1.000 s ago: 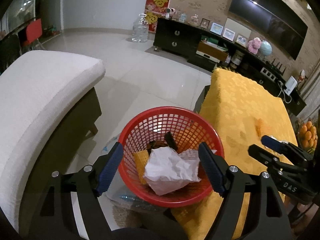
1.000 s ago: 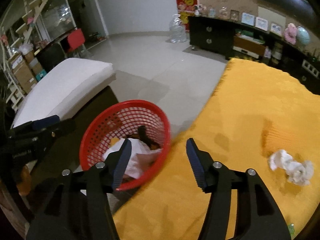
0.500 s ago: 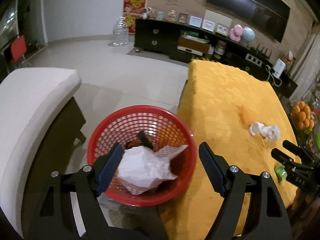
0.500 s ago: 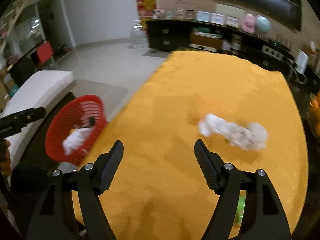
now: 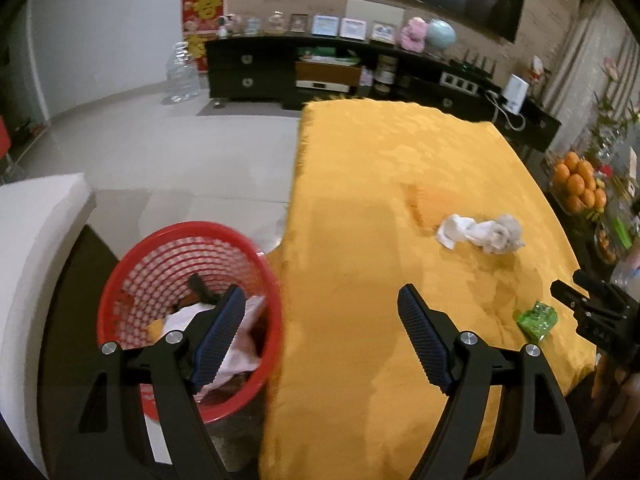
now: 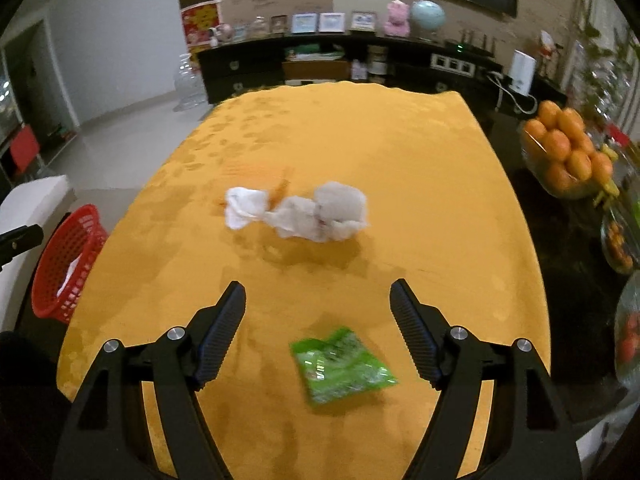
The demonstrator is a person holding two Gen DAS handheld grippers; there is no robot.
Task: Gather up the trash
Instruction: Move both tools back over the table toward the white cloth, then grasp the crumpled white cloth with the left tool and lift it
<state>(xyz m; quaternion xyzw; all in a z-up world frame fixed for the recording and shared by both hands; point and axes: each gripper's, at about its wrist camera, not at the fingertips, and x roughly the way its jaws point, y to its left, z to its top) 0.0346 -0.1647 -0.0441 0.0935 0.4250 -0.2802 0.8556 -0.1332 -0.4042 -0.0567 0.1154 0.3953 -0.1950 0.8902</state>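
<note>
1. The green wrapper (image 6: 342,364) lies flat on the yellow-clothed counter (image 6: 400,152), near its front edge; in the right wrist view it sits just ahead of the right hand-held gripper (image 6: 318,330), between the lines of its two fingers and slightly below their tips; its long axis runs on a slant, from upper left to lower right in that view, so it lies crosswise to the fingers rather than along them.
2. The crumpled white tissue (image 6: 298,212) lies farther out toward the middle of the counter, well apart from the wrapper; it is a longish wad, its long axis running roughly left to right across the right wrist view, one end whiter, the other greyer.
3. The right hand-held gripper is spread and empty; nothing is between the pads; by my judgement it is the nearer one for the wrapper.
4. The left hand-held gripper (image 5: 322,334) is also spread wide and empty; it hangs over the counter's left edge, its left finger above the red basket (image 5: 120,280); both scraps lie off to its right.
5. The basket stands beside the counter's left side, already holding white paper and other scraps.
</note>
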